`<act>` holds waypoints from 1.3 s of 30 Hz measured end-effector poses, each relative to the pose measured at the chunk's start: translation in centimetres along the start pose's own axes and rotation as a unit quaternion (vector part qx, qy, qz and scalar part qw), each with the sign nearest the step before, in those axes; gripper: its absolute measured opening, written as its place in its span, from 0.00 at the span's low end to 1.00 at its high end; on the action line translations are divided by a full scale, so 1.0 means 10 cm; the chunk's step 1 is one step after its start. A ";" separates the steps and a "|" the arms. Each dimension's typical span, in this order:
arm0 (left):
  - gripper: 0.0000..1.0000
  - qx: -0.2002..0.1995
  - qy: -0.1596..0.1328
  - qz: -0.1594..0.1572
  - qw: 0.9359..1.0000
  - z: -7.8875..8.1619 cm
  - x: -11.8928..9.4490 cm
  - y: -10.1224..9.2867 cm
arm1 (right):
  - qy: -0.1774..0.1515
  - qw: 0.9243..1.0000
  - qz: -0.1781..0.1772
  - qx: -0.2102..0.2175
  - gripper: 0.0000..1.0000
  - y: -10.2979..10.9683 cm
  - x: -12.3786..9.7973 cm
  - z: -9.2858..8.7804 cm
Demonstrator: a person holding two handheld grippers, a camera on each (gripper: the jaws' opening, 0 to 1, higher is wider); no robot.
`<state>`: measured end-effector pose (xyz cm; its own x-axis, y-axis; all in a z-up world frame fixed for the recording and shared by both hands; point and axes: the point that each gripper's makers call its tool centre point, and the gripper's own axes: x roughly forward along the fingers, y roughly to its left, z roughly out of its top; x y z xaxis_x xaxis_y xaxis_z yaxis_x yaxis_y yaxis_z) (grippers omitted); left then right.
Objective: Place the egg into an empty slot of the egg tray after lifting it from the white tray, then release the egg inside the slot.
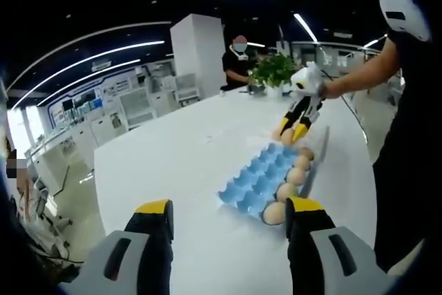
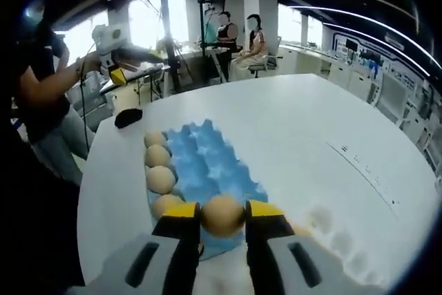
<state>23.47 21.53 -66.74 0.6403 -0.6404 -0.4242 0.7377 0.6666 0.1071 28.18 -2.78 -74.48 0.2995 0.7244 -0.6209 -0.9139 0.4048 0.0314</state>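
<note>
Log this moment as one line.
right gripper: shut on egg, above blue egg tray | left gripper: open, idle | eggs seated along one tray edge

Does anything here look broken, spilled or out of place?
Nothing stands out. The blue egg tray lies flat on the white table, with whole eggs in a row along one edge. The right hand-held gripper holds an egg over it; no cracks or spills show.
</note>
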 end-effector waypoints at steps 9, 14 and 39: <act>0.66 -0.001 -0.001 -0.003 1.000 -0.02 -0.01 0.03 | -0.008 1.000 0.018 -0.005 0.25 0.13 0.20 0.16; 0.66 -0.002 -0.002 -0.003 1.000 -0.03 -0.01 0.06 | -0.016 0.999 0.029 -0.010 0.25 0.20 0.33 0.30; 0.66 -0.004 -0.002 -0.005 1.000 -0.08 -0.02 0.08 | -0.029 0.996 0.082 -0.031 0.25 0.59 0.95 0.69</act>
<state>23.72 22.52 -67.28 0.6343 -0.6478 -0.4220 0.7419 0.6636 0.0964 27.57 10.32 -74.73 0.1595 0.8100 -0.5644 -0.9662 0.2454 0.0791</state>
